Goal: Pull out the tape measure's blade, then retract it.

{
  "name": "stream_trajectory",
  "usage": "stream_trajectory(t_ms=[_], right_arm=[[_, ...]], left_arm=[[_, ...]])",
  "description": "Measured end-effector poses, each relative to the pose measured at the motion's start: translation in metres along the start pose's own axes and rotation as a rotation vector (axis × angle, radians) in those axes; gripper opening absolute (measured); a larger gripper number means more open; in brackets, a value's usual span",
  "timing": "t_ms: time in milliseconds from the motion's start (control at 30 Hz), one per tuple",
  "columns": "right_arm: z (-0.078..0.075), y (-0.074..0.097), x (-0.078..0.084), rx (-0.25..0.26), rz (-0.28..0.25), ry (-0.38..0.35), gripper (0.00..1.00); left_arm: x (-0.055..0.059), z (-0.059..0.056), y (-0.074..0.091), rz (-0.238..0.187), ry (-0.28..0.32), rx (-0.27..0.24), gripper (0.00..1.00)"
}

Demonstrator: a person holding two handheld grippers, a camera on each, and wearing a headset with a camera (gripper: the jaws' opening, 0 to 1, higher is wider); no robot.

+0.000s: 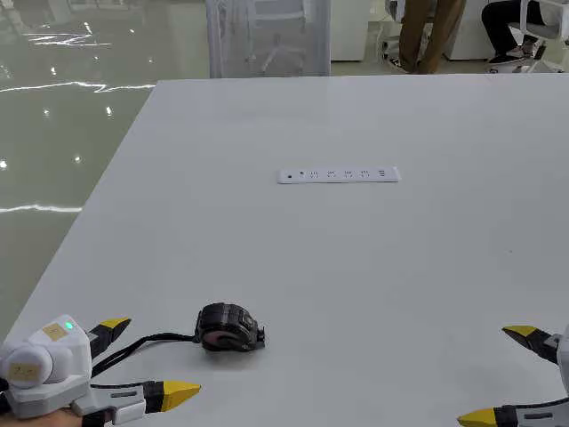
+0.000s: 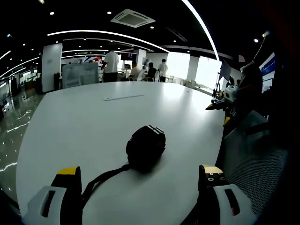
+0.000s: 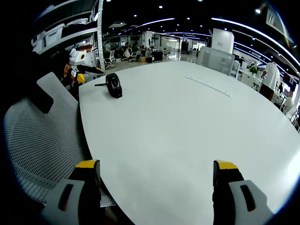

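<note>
Bright, even light falls from ceiling lights (image 2: 93,32). The white table (image 1: 356,267) is pale and almost shadowless; a soft, small shadow lies under the tape measure (image 1: 229,327). The glossy floor (image 1: 62,107) has strong glare. Both gripper views bend at the edges; the head view is sharp.

You were in a big open office. You worked at a wide white table (image 1: 356,267) with a power strip (image 1: 339,175) on it. A mesh chair (image 3: 37,140), people (image 2: 111,63) far off (some standing) and long ceiling lights (image 2: 103,33) showed it.
</note>
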State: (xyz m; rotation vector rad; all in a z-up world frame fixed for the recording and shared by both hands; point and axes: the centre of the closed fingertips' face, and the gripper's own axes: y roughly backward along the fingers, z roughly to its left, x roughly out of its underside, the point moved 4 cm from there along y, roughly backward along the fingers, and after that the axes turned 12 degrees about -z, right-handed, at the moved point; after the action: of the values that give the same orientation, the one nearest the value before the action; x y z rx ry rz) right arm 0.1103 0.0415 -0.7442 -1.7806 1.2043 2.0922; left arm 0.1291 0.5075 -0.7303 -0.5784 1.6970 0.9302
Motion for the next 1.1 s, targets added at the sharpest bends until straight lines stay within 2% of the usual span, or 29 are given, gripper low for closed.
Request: stream_trajectory(t_ms=[400,633,1100], right_arm=[[0.0034,0.0016,-0.0030,0.001,-0.004,0.001,0.97],[0.0047,0.0018,-0.0041,0.002,-0.004,-0.001,0.97],[0.0062,0.0004,-0.0059,0.002,-0.004,0.010,0.97]], left_arm=[[0.0024,-0.0019,0.0009,0.005,0.003,0.000,1.00],[-0.0005,-0.0017,0.0004,-0.001,0.002,-0.002,1.00],[0.0033,-0.0027,0.0011,0.000,0.003,0.000,1.00]])
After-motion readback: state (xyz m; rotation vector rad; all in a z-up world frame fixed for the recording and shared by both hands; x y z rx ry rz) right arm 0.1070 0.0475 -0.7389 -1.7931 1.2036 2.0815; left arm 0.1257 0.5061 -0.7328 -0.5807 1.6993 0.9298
